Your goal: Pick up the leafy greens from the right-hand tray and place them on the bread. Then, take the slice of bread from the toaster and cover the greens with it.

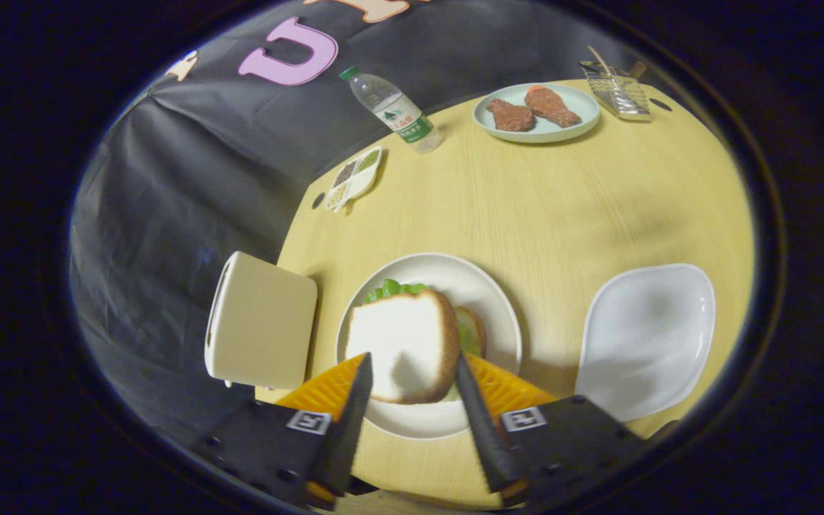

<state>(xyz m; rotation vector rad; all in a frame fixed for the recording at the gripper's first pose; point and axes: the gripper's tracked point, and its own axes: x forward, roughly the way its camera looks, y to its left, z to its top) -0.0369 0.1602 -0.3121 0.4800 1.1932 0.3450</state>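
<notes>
Gripper view: the gripper [412, 375] had its fingers spread apart, gripping nothing, with the near edge of the top bread slice [401, 343] lying between the tips. That slice lay on the leafy greens [394, 289] on the round plate [494, 307]. The toaster [262, 322] stood just beside the plate; the white tray [648, 336] lay on the other side.

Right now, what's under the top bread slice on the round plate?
Under the top bread slice, leafy greens poke out at its far edge, and another bread slice's edge shows beside it. The covered middle can't be seen. Gripper open around the slice.
</notes>
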